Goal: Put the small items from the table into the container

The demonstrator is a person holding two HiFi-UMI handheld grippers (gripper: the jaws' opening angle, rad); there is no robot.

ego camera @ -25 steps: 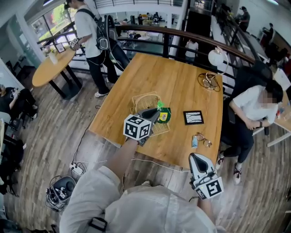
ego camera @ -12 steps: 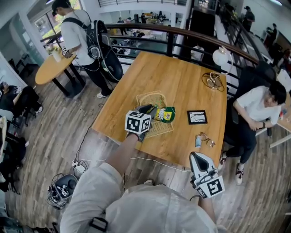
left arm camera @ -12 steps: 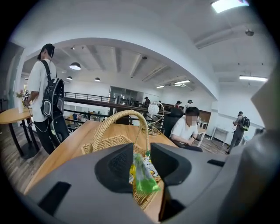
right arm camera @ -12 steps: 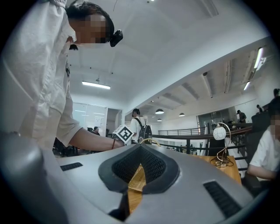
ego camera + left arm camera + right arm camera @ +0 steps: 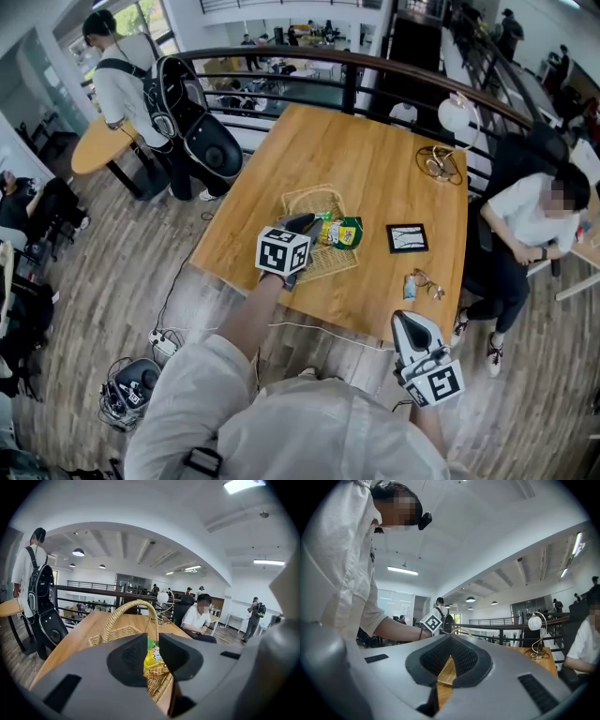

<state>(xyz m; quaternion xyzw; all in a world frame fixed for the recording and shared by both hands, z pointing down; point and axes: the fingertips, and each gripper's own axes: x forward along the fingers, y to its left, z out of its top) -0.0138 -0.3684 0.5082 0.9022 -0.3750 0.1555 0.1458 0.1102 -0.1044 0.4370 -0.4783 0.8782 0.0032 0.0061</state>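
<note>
One basket (image 5: 292, 201) holding one packet (image 5: 343, 233) is seen mid-counter (image 5: 375, 150). Left tool (image 5: 306, 223) jaws are opening, packet just off their tips. Right tool (image 5: 405, 320) is closed, empty.

The head view looks steeply down on the basket (image 5: 306, 201) from well above. The left gripper view sits just beside the basket, facing across it. The right gripper view looks level from farther back. All three views share the basket.

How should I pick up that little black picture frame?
Probably by the edge nearest you, coming down from above. The picture frame seems to lie flat on the table, thin and low, so a sideways approach finds nothing to squeeze. Put the jaws over one rim and pinch it.
</note>
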